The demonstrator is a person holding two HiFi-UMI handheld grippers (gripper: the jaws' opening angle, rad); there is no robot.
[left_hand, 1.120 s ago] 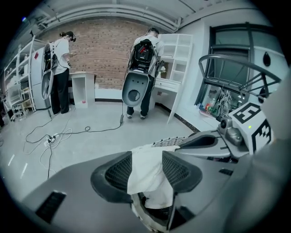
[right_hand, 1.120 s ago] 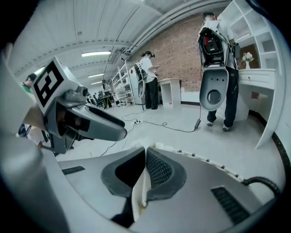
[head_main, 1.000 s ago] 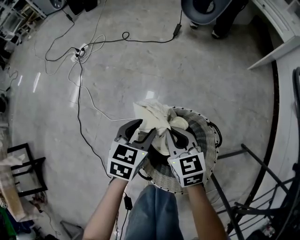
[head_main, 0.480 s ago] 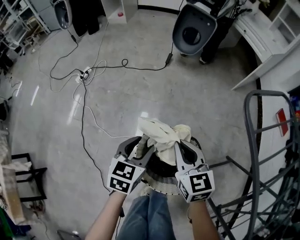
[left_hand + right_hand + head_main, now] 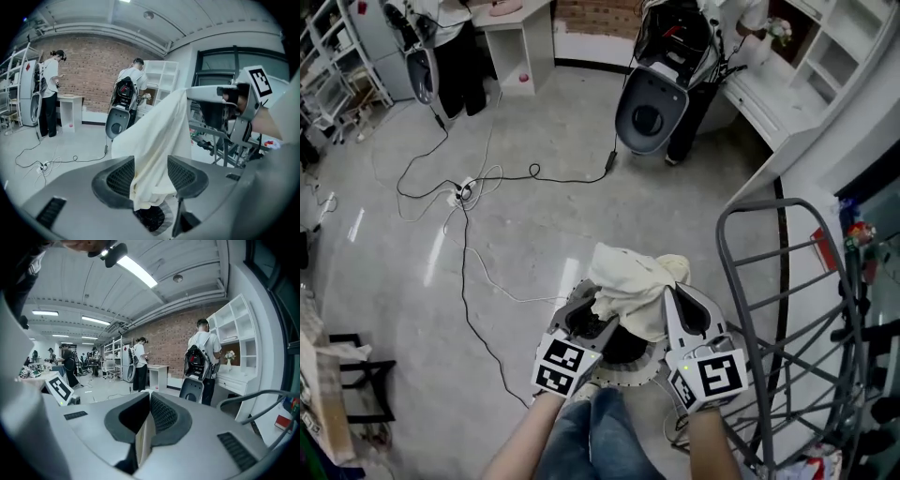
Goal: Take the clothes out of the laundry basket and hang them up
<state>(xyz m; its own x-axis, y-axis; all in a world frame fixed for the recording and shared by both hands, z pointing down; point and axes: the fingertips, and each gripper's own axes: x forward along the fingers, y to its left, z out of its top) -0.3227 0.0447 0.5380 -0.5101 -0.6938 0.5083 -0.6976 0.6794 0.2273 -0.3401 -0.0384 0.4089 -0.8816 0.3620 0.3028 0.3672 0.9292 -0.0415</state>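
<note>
Head view: left tool is wide open, and the cloth hangs loose between its jaws above the basket. Right tool is clamped on a thin fold of the cloth. Best next, I judge: grip a second edge with the left, spread the cloth, then carry it to the rack.

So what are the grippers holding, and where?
The right gripper pinches the cream cloth by a thin edge; it hangs between the wide jaws of the left gripper.
</note>
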